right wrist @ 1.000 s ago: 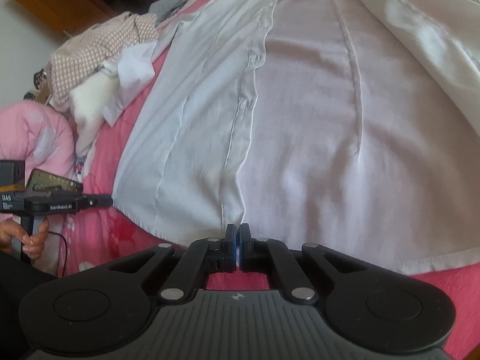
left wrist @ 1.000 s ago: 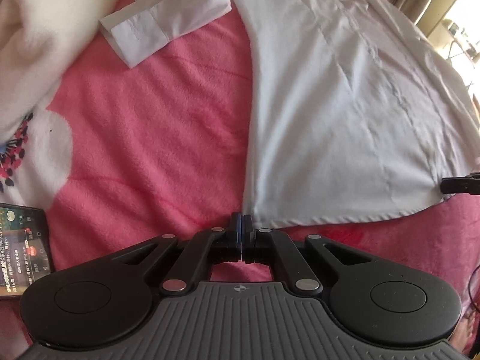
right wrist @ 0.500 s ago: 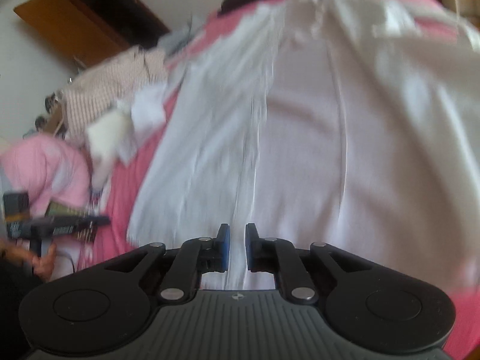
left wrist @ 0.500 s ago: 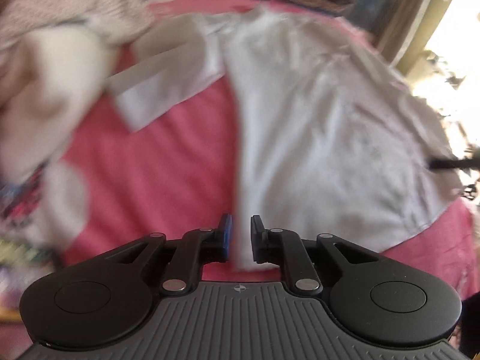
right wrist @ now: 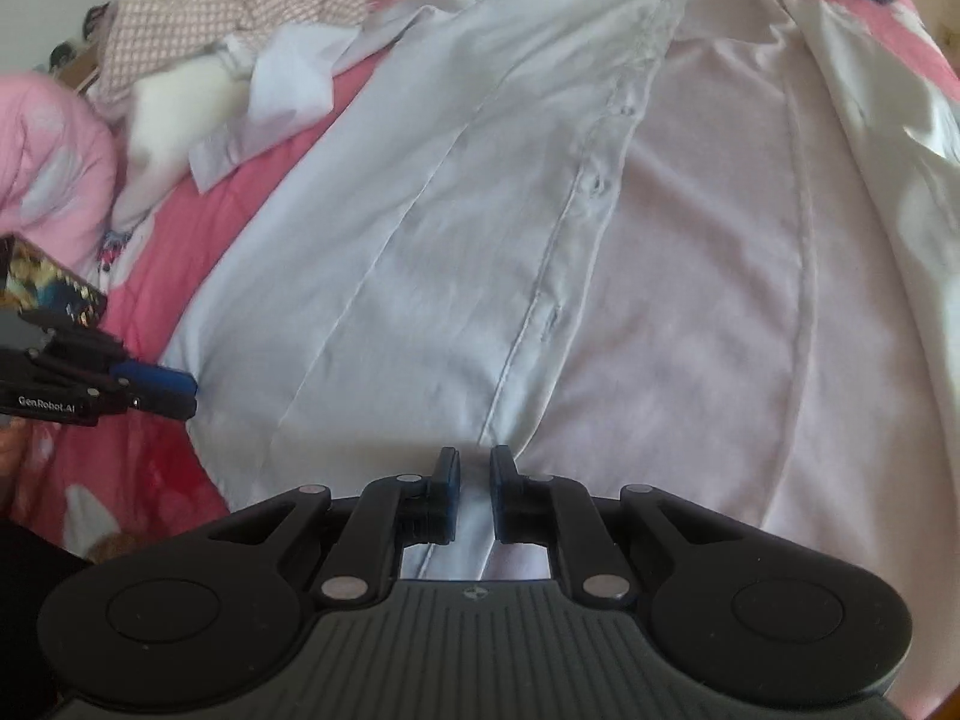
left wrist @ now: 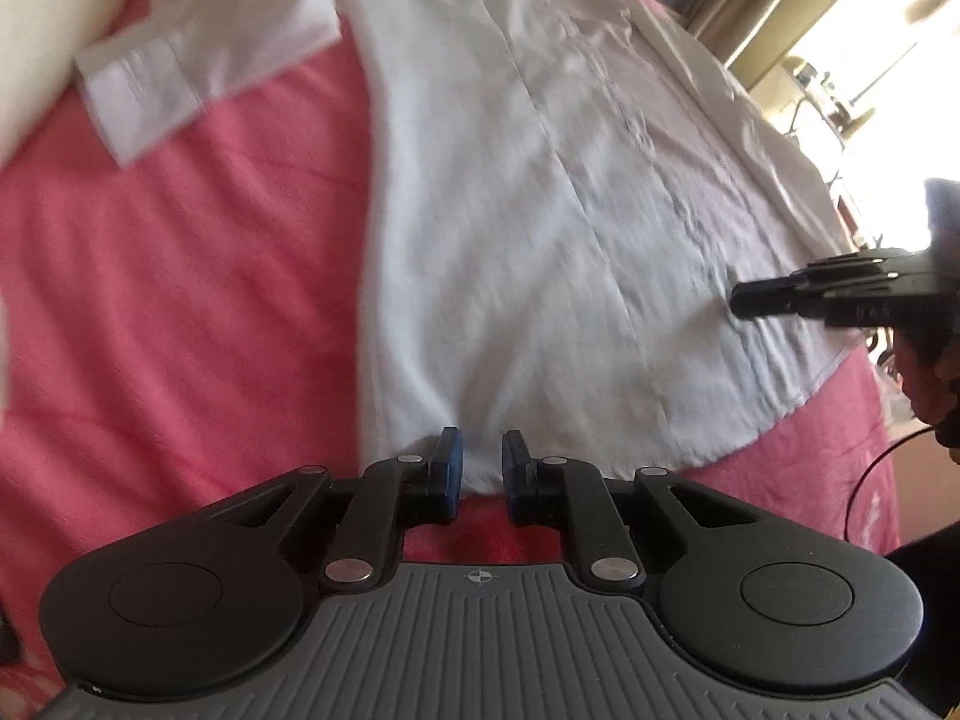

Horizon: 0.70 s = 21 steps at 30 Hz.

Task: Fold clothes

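Observation:
A white button-up shirt (left wrist: 540,210) lies spread flat on a pink bedspread (left wrist: 180,300), its hem nearest me. My left gripper (left wrist: 480,468) hovers at the hem's left corner, open by a narrow gap, with cloth visible behind the gap and nothing pinched. My right gripper (right wrist: 474,480) sits over the button placket at the hem of the shirt (right wrist: 420,240), also slightly open and holding nothing. Each gripper appears in the other's view: the right gripper (left wrist: 741,300) over the shirt's right side, the left gripper (right wrist: 189,390) at the shirt's left edge.
One sleeve with its cuff (left wrist: 150,90) lies out to the left. A pile of clothes (right wrist: 228,18), a white fluffy item (right wrist: 174,108) and a pink quilt (right wrist: 48,168) crowd the far left. A phone (right wrist: 54,294) lies near the left gripper. A bright window (left wrist: 888,60) is at right.
Both grippers went from shut to slightly open. Both views have shifted over the shirt, and the right gripper now reaches farther in over the shirt's right side.

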### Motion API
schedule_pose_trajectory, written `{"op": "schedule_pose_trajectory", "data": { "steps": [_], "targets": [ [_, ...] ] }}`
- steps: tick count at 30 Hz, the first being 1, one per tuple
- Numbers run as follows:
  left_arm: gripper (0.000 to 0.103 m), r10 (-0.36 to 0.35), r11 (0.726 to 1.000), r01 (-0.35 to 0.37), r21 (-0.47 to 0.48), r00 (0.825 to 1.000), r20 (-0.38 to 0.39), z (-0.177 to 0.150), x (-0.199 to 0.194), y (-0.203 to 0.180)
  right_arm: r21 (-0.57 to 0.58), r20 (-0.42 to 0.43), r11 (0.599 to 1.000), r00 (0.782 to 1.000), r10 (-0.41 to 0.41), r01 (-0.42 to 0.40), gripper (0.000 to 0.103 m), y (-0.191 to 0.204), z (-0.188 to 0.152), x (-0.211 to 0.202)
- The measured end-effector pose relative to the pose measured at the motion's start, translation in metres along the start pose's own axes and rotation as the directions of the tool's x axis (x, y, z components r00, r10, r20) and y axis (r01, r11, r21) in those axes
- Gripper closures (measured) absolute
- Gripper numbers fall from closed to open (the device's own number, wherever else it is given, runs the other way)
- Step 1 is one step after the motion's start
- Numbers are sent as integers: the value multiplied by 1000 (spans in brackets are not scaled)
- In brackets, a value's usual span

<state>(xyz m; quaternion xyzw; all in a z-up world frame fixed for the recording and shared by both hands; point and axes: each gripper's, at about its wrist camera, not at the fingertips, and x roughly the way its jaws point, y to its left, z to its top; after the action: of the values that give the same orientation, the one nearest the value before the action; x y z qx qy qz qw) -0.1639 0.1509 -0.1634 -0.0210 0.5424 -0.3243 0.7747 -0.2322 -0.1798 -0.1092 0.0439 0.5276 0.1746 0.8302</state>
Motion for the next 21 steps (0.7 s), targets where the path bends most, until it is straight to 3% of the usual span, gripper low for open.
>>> {"op": "schedule_pose_trajectory", "data": {
  "steps": [3, 5, 7, 13, 14, 16, 21],
  "targets": [
    [87, -10, 999, 12, -39, 999, 54, 18, -7, 10, 57, 68, 998, 998, -8, 5, 91, -3, 15, -14],
    [78, 4, 998, 2, -68, 997, 82, 28, -8, 18, 106, 114, 994, 993, 2, -14, 91, 1, 21, -21],
    [73, 32, 995, -25, -97, 997, 65, 35, -4, 26, 144, 138, 989, 990, 20, -40, 91, 8, 17, -24],
    [69, -50, 991, 50, -125, 999, 5, 30, 2, 47, 353, 51, 933, 997, 51, -65, 91, 1, -29, -36],
    [69, -69, 989, 68, -133, 998, 1, 29, 3, 50, 413, 46, 907, 996, 73, -85, 89, -6, -38, -40],
    [68, -100, 983, 98, -158, 995, -5, 26, 5, 53, 550, 61, 822, 989, 137, -148, 75, -21, -59, -46],
    [68, -122, 977, 125, -174, 992, 27, 20, 0, 57, 765, 78, 617, 978, 195, -184, 65, -41, -110, -39]
  ]
}}
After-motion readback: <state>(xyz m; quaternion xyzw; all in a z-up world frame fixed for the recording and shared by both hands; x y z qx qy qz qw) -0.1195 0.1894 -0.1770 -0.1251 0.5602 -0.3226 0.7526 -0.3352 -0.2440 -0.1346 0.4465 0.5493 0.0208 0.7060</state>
